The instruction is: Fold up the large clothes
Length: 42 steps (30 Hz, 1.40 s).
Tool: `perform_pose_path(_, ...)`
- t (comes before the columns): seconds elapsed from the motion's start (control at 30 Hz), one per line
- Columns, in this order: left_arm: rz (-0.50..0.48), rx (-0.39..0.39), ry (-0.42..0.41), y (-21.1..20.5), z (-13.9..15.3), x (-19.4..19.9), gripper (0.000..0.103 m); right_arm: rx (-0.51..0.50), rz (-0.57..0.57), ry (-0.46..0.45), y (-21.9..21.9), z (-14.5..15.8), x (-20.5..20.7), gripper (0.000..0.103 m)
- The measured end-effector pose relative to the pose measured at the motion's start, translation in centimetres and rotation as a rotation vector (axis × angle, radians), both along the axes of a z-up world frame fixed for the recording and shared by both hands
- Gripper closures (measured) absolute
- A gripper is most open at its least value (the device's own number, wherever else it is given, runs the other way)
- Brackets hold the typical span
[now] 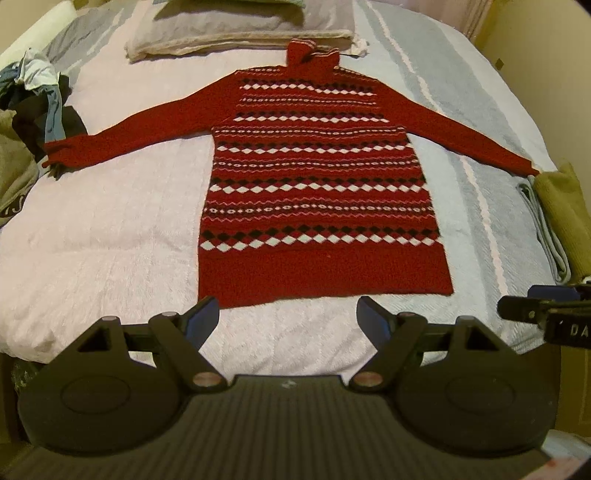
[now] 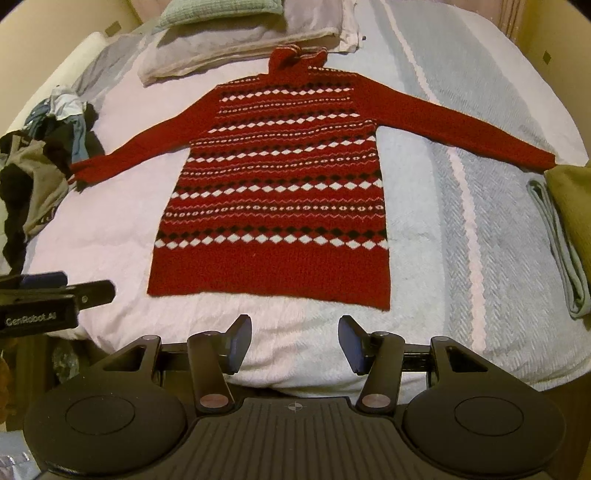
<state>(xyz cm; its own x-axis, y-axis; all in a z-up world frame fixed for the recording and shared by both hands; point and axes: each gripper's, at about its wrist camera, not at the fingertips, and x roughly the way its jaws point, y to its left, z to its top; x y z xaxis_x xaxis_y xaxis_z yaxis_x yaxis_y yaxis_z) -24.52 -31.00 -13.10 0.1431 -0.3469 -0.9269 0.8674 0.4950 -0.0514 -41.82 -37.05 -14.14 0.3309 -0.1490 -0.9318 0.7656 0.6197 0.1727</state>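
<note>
Plainly, both tools hang empty over the near edge of the bed. In the left wrist view the left gripper [image 1: 286,317] sits at the bottom centre of the frame with its jaws spread wide, nothing between them, the tips just short of the sweater's hem. The right gripper [image 2: 295,341] occupies the same spot in its own view, jaws parted somewhat less, also gripping nothing and touching only air above the pale bedspread [image 2: 110,229].

Beyond them the red patterned sweater [image 1: 317,177] lies face up and flat in the middle of the frame, hem toward the cameras, collar toward the pillows [image 1: 236,26] at the top, and both sleeves stretched out to either side. A heap of other clothes [image 1: 33,99] sits at the left edge; folded items [image 2: 569,221] rest at the right edge.

Folding looks not yet begun: the garment is spread and ready. The next move likely calls for each tool to pinch a sleeve or a side edge and carry it inward across the body.
</note>
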Motion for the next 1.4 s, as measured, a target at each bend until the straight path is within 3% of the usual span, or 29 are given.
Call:
perform_pose_path(0.1, 0.056, -0.041, 0.054, -0.5, -1.1, 4.1, 0.021, -0.003, -0.042, -0.019, -2.4, -0.8, 1.0, 0.054)
perform_pose_path(0.17, 0.138, -0.12, 0.117, -0.3, -2.5, 8.6, 0.019, -0.019, -0.085, -0.056, -4.8, -1.3, 1.6, 0.054)
perform_pose_path(0.23, 0.271, -0.22, 0.185, 0.4, -4.7, 14.4, 0.019, -0.039, -0.147, -0.105, -8.0, -2.3, 1.7, 0.054)
perform_pose_path(0.33, 0.491, -0.315, 0.192, 1.3, -9.4, 23.7, 0.02, -0.072, -0.286, -0.113, -13.6, -4.6, 1.9, 0.054)
perform_pose_path(0.5, 0.818, -0.43, 0.246, 1.8, -18.2, 39.4, 0.037, -0.086, -0.517, -0.051, -21.4, -9.2, 3.6, 0.054)
perform_pose_path(0.57, 0.891, -0.447, 0.211, 1.8, -20.3, 43.6, 0.043, -0.063, -0.584, -0.044, -23.2, -10.9, 4.2, 0.054)
perform_pose_path(0.7, 0.996, -0.412, 0.128, 1.4, -23.7, 50.5, 0.043, -0.037, -0.643, -0.014, -25.1, -13.4, 5.1, 0.054)
perform_pose_path(0.9, 1.017, -0.375, 0.085, 0.1, -26.3, 54.5, 0.046, -0.047, -0.635, 0.08, -26.1, -15.7, 7.0, 0.054)
perform_pose_path(1.07, 0.985, -0.342, 0.041, -0.8, -27.5, 55.4, 0.075, -0.082, -0.571, 0.08, -28.2, -16.0, 8.4, 0.054)
perform_pose_path(1.1, 0.993, -0.34, 0.037, -0.8, -27.5, 55.3, 0.083, -0.096, -0.557, 0.085, -28.7, -16.0, 8.7, 0.054)
perform_pose_path(1.17, 0.994, -0.341, 0.03, -0.6, -27.2, 54.9, 0.089, -0.115, -0.541, 0.095, -29.7, -16.3, 9.0, 0.054)
perform_pose_path(1.33, 0.929, -0.287, -0.042, -1.6, -25.7, 53.9, 0.097, -0.109, -0.541, 0.071, -32.3, -18.1, 8.8, 0.054)
perform_pose_path(1.4, 0.892, -0.315, -0.092, -2.7, -23.6, 52.3, 0.097, -0.111, -0.547, 0.076, -32.9, -18.6, 8.3, 0.054)
